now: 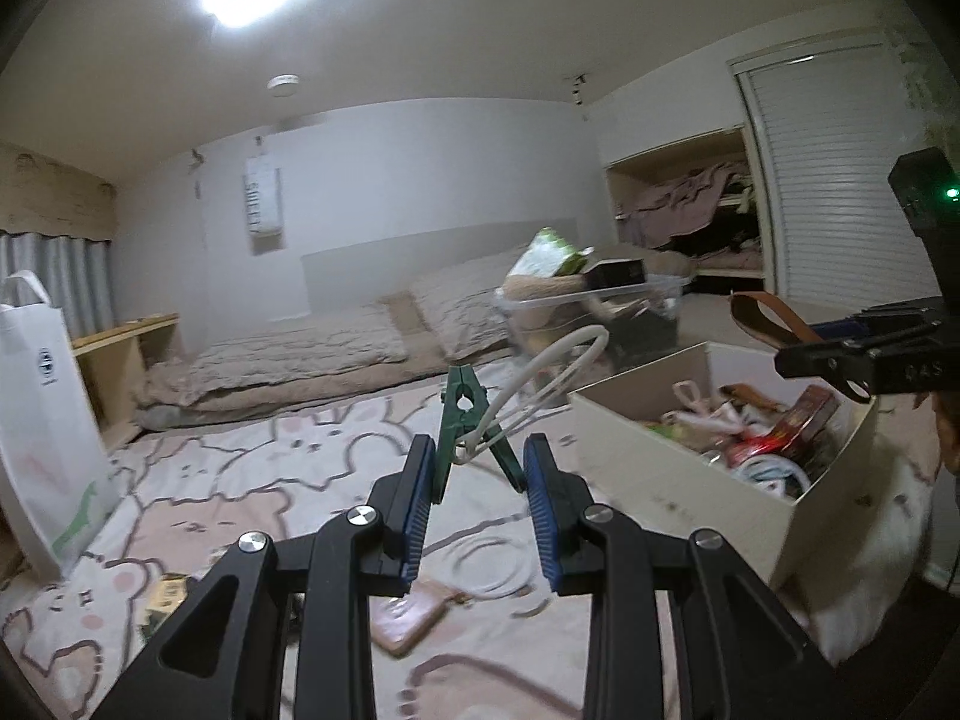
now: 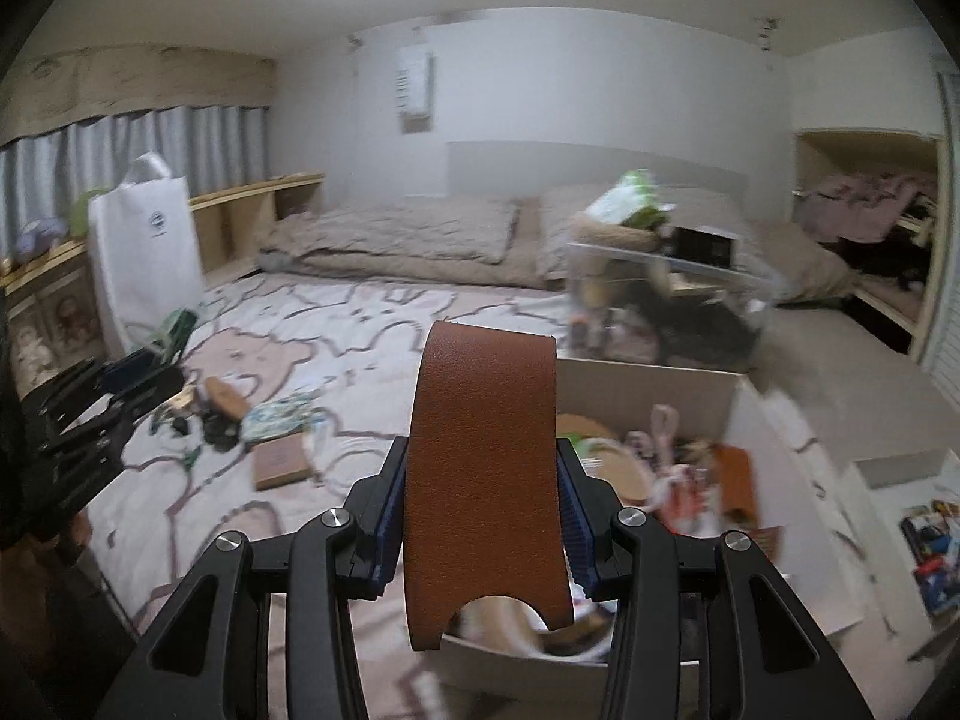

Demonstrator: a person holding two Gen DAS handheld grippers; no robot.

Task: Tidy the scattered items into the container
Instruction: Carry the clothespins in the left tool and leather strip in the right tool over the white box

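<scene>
My left gripper point(image 1: 480, 474) is shut on the legs of a green clothespin point(image 1: 465, 414), which has a white cord loop point(image 1: 558, 372) hanging through it. It hangs above the rug, left of the open cream box point(image 1: 678, 474) that is filled with small items. My right gripper point(image 2: 483, 468) is shut on a curved brown leather strap point(image 2: 480, 396) over the near side of the same box point(image 2: 648, 378). The left wrist view shows the right gripper point(image 1: 822, 360) and strap point(image 1: 768, 312) above the box. In the right wrist view the left gripper point(image 2: 144, 366) is at far left.
Loose items lie on the patterned rug: a brown wallet point(image 2: 282, 462), a patterned pouch point(image 2: 279, 417), a white ring point(image 1: 492, 570). A white tote bag point(image 2: 144, 252) stands at left. A clear full bin point(image 2: 666, 300) sits behind the box, with bedding point(image 2: 408, 240) beyond.
</scene>
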